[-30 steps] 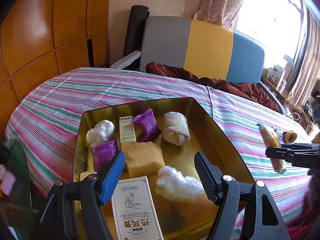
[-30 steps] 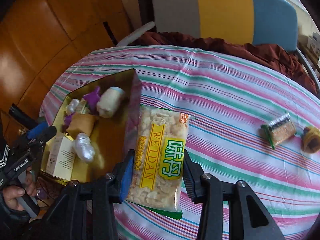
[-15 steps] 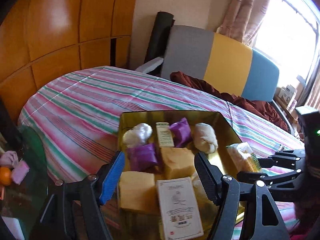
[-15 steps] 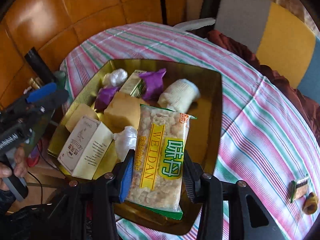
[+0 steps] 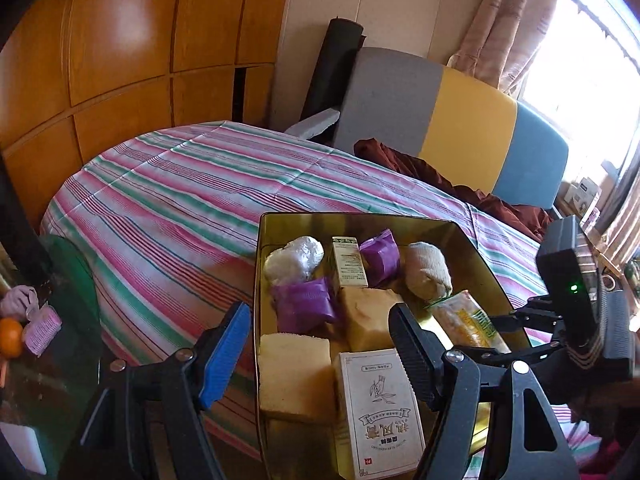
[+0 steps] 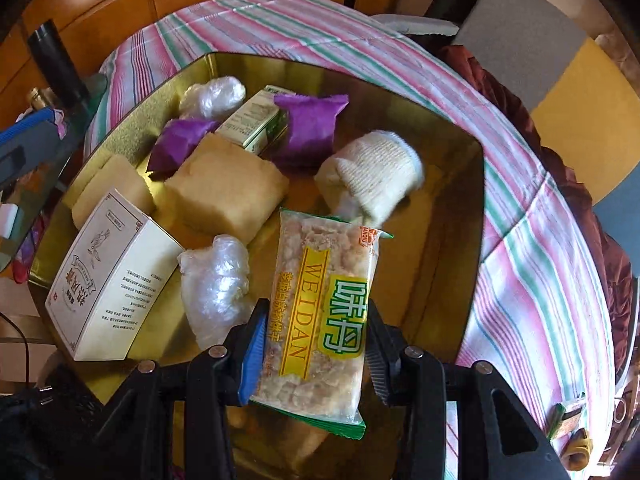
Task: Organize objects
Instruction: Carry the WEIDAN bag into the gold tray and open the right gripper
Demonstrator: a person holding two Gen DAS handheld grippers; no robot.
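My right gripper (image 6: 316, 352) is shut on a WEIDAN snack packet (image 6: 324, 312) and holds it over the gold tray (image 6: 460, 208); the packet also shows in the left wrist view (image 5: 466, 318). The tray (image 5: 360, 224) holds purple packets (image 5: 304, 306), plastic-wrapped bundles (image 6: 216, 288), sponge cakes (image 6: 228, 188), a white roll (image 6: 372, 178), a white box (image 6: 112, 276) and a small carton (image 6: 256, 120). My left gripper (image 5: 320, 356) is open and empty above the tray's near left edge.
The tray sits on a round table with a striped cloth (image 5: 180, 200). A small green packet (image 6: 564, 420) and a yellow item (image 6: 576, 448) lie on the cloth at the right. A grey, yellow and blue sofa (image 5: 460, 120) stands behind. An orange (image 5: 10, 336) lies at left.
My right gripper has carried the snack packet from the cloth to above the tray and lower into it. My left gripper has drawn back and to the left, staying open.
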